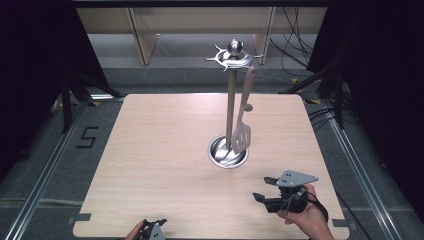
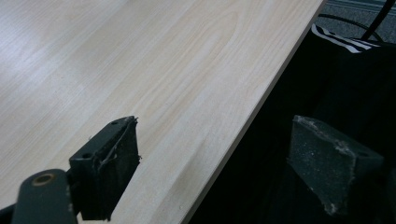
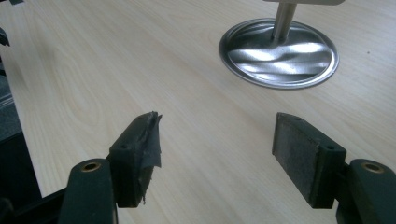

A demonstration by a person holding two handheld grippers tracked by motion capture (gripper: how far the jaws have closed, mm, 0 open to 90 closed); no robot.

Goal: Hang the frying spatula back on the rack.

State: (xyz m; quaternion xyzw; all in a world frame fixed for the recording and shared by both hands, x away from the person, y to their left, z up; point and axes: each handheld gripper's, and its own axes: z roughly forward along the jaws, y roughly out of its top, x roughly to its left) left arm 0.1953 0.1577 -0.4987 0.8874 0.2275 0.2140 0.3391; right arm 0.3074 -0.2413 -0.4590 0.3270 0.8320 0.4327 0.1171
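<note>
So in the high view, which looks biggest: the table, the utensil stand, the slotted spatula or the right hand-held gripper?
1. Table, by far the largest.
2. Utensil stand, tall from base dish to top knob.
3. Slotted spatula, hanging from the stand.
4. Right hand-held gripper; it looks somewhat smaller than the spatula, though it sits nearer the camera, so that ranking is unsure.

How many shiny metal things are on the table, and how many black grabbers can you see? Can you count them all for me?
Metal rack stand with round base: 1
Slotted metal spatula hanging from the rack's top: 1
Black grippers: 2, the left gripper at the table's near edge and the right gripper near the base, both open and empty
Total: 4
</note>
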